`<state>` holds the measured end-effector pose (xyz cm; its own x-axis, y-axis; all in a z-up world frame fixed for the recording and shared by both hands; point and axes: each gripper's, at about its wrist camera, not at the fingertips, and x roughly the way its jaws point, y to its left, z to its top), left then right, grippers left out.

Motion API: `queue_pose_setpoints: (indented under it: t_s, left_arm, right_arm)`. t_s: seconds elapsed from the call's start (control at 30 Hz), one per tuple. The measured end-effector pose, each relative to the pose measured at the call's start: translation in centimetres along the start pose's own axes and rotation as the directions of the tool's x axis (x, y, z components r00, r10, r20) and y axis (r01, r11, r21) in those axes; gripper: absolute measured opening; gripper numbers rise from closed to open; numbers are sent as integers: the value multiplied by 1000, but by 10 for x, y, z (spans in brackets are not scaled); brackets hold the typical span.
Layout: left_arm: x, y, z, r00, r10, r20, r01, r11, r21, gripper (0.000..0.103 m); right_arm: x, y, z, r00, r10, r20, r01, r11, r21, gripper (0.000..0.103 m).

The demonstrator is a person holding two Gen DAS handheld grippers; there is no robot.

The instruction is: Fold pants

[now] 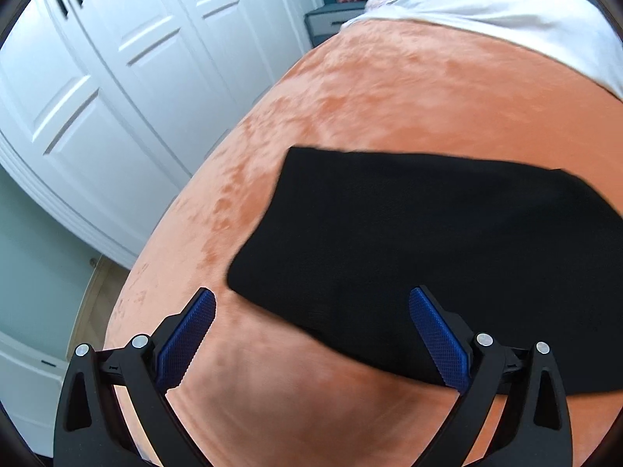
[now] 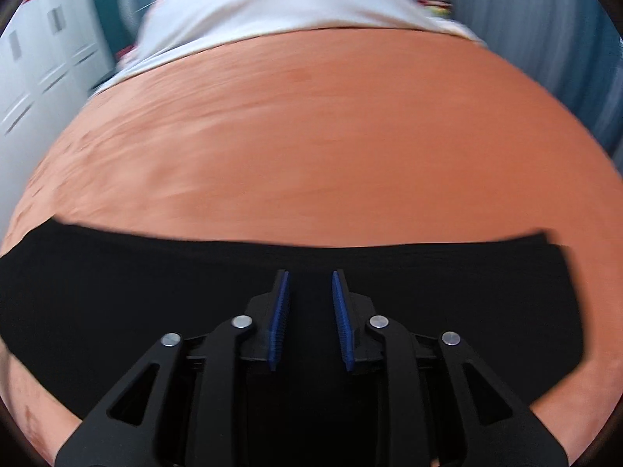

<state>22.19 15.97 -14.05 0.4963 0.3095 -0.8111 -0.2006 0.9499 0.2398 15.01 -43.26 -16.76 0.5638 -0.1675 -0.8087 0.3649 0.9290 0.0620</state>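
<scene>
1 black pants [image 1: 428, 241] folded on orange blanket [image 1: 389, 97], 2 tongs apart.

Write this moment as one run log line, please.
pants: folded, flat on bed | left tongs: open, empty | right tongs: parted, nothing gripped

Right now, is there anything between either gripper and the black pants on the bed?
Nothing visible. The left gripper stands wide open above the pants edge on the orange blanket; the right gripper is partly open over the pants, gripping nothing.
</scene>
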Motion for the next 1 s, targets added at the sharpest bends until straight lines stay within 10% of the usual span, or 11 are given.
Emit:
queue_pose_setpoints:
  t_s: [0.07,0.27,0.33,0.4,0.47,0.63,0.73,1.0]
  left_arm:
    - [-15,-17,1,1000,-26,14,26,1000,6,98]
    - [-50,-77,-1,996,-73,48,71,997,43,98]
    - [-57,-95,-3,996,-78,46,75,995,59,98]
    - [-63,-114,-5,996,-76,46,72,994,77,98]
    - [-67,-128,-5,997,-63,47,58,994,92,98]
    - [-79,-148,-5,996,-53,68,46,993,106,98]
    - [-80,-158,-6,997,-55,57,49,993,111,98]
    - [-70,-179,-15,999,-40,37,34,989,143,98]
  right_arm:
    - [-15,-71,3,994,-102,34,99,993,69,58]
    - [-4,-169,7,989,-148,-24,150,976,161,58]
    - [7,-175,5,995,-85,-46,91,985,148,50]
    - [20,-169,5,996,-64,-70,71,991,111,14]
    - [24,-166,7,996,-56,-68,62,995,82,8]
    - [-18,-171,33,990,-20,137,8,996,90,7]
    - [43,-183,18,996,-64,-64,67,997,40,11]
    - [-11,-154,7,992,51,115,-57,997,43,18]
